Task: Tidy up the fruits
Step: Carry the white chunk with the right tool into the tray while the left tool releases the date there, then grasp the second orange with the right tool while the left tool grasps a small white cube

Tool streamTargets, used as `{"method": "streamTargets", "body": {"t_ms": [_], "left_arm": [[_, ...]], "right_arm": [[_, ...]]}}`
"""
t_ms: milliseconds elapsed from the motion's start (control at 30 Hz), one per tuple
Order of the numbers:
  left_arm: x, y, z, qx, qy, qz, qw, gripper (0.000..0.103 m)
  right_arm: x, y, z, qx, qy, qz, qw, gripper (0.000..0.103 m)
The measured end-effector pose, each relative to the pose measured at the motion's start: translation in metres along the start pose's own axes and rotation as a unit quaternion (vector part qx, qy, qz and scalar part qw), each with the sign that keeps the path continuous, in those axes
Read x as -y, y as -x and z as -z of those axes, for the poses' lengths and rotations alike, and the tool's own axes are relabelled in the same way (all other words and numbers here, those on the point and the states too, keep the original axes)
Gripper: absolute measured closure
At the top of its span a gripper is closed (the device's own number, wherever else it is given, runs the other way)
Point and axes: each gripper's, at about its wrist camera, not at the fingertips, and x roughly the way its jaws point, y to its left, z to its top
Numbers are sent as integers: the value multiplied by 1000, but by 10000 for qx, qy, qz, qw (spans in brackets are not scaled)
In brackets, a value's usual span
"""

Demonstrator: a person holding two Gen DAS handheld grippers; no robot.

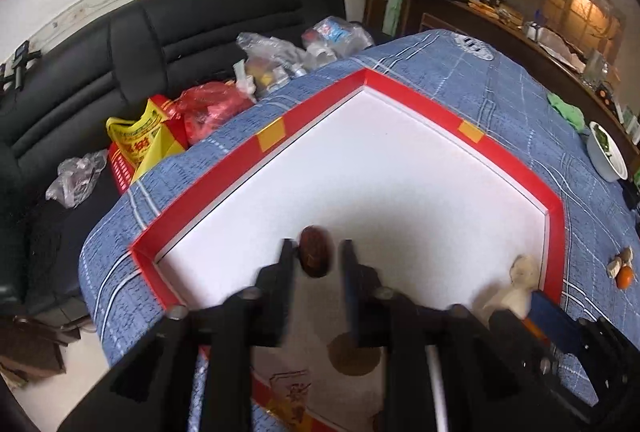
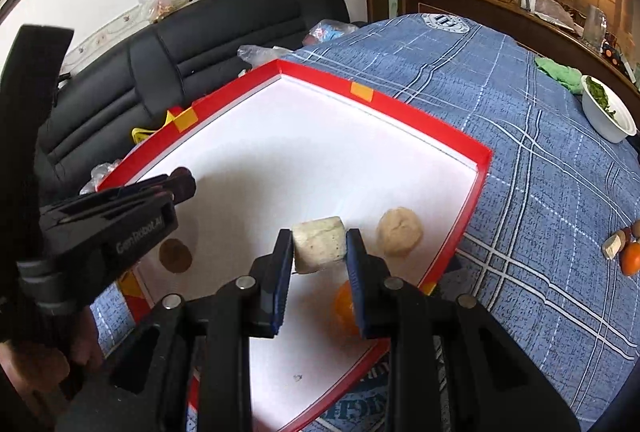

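Observation:
A red-rimmed white tray [image 1: 224,168] lies on the blue checked tablecloth. In the left wrist view my left gripper [image 1: 317,245] hangs low over the tray's near left part. Its jaws stand apart around a dark red-brown oval fruit [image 1: 316,258], which leans on the left finger and is clear of the right one. In the right wrist view my right gripper [image 2: 319,234] is shut on a pale cream chunk [image 2: 319,250] above the tray [image 2: 400,104]. A round beige fruit [image 2: 400,232] and an orange fruit [image 2: 344,308] rest in the tray beside it.
A flat brown round patch [image 2: 175,256] marks the tray floor. On the cloth to the right lie an orange [image 2: 632,258] with pale pieces, a white bowl of greens [image 2: 608,116] and a green cloth [image 2: 560,74]. A black sofa [image 1: 160,44] with plastic bags stands left.

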Motion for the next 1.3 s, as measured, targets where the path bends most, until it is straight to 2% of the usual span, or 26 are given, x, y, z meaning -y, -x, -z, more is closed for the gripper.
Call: {"method": "streamTargets", "body": {"t_ms": [67, 100, 267, 433, 567, 733, 867, 1000, 1167, 1233, 1300], "left_arm": [[-3, 6, 0, 101, 103, -126, 9998, 36], [-4, 10, 1, 209, 134, -190, 9995, 35], [-2, 30, 1, 442, 323, -82, 9985, 32], [24, 50, 5, 768, 314, 270, 9962, 29], [66, 56, 13, 762, -129, 714, 9945, 29], [132, 60, 35, 632, -1038, 1156, 9858, 29], [174, 57, 51, 480, -1567, 1452, 9757, 29], [203, 51, 58, 370, -1879, 1574, 9688, 29], [219, 41, 61, 297, -1975, 1601, 9667, 29], [222, 38, 63, 255, -1984, 1599, 9666, 29], [226, 35, 63, 239, -1967, 1675, 9658, 29]], "right_arm": [[0, 6, 1, 30, 11, -5, 10000, 52], [0, 11, 2, 92, 3, -31, 10000, 46], [17, 42, 6, 388, -151, -75, 9991, 46], [61, 79, 25, 661, -542, 237, 9961, 46], [111, 102, 47, 761, -952, 703, 9900, 46], [193, 121, 78, 768, -1731, 1521, 9700, 46], [242, 115, 85, 573, -1925, 1899, 9610, 46], [254, 100, 70, 525, -1686, 1904, 9657, 49], [262, 73, 49, 402, -1400, 2016, 9686, 58], [268, 61, 49, 227, -1434, 2019, 9686, 69], [269, 59, 50, 209, -1467, 1999, 9686, 69]]}}
